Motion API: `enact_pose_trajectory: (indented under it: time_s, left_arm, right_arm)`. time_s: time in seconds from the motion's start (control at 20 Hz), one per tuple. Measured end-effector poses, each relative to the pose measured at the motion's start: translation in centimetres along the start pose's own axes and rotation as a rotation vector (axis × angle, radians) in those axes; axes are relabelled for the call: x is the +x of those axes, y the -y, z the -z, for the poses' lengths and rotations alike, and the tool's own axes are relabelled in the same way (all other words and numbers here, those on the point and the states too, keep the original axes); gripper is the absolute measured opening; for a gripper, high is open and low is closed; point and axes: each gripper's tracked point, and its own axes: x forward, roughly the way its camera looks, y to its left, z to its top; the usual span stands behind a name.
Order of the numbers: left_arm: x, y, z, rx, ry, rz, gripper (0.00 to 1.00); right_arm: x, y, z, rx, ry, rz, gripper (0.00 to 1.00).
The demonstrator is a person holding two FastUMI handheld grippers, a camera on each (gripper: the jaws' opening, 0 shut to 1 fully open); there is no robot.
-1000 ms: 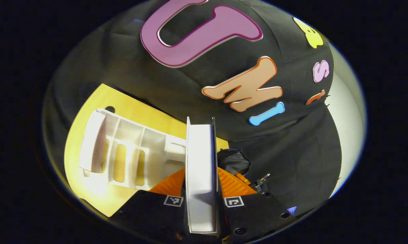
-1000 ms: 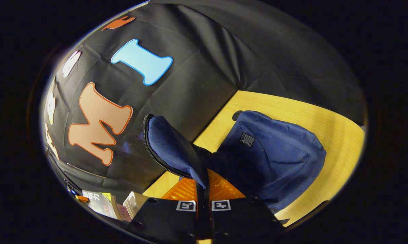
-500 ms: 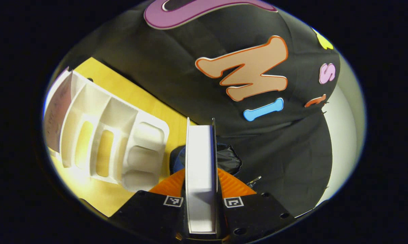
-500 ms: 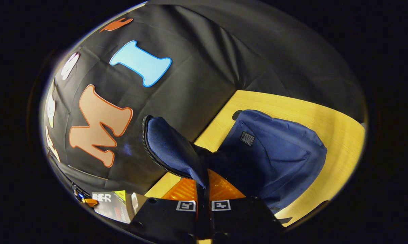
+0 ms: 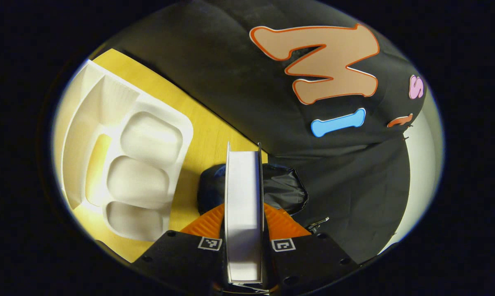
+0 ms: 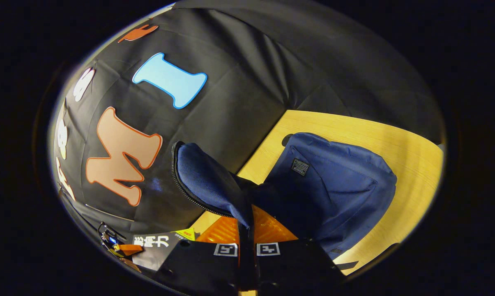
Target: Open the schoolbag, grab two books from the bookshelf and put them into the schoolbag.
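Left gripper (image 5: pixel 244 230), fingers clamped on an upright book (image 5: pixel 243 197) at lower centre; right gripper (image 6: pixel 247 230) pinching the schoolbag (image 6: pixel 333 185) flap (image 6: pixel 208 181), bag at centre right on the table (image 6: pixel 411 156). Empty white bookshelf (image 5: pixel 128 160) lies left. Risk: the flap may slip, closing the opening, or the book's corner may catch the zipper edge.

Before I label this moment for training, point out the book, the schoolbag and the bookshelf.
book (image 5: pixel 243 197): left gripper view, on its white page edge.
schoolbag (image 6: pixel 337 189): right gripper view, on its blue front panel.
bookshelf (image 5: pixel 148 139): left gripper view, on a white end pocket.
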Motion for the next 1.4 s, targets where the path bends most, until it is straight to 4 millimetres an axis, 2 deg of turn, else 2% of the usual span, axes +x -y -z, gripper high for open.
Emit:
enact_pose_trajectory:
  time_s: [0.55,0.9,1.0,1.25,1.4]
  left_arm:
    - [9.1,-2.6,3.4,-0.025,-0.059,-0.054,0.29]
    - [15.2,-0.5,5.1,-0.057,-0.069,-0.012,0.29]
    - [17.0,-0.5,6.2,-0.067,-0.08,-0.013,0.3]
    - [20.5,-0.3,7.9,-0.126,-0.085,-0.007,0.29]
    - [21.7,-0.1,8.7,-0.145,-0.092,0.009,0.3]
  right_arm:
    - [-0.7,-0.8,-1.3,0.07,0.047,-0.099,0.02]
    - [-0.9,-1.1,-1.7,0.093,0.047,-0.16,0.03]
    - [-1.0,-1.3,-1.9,0.092,0.046,-0.169,0.03]
    - [-1.0,-1.4,-1.7,0.096,0.042,-0.184,0.03]
    - [-0.9,-1.4,-1.7,0.098,0.04,-0.192,0.03]
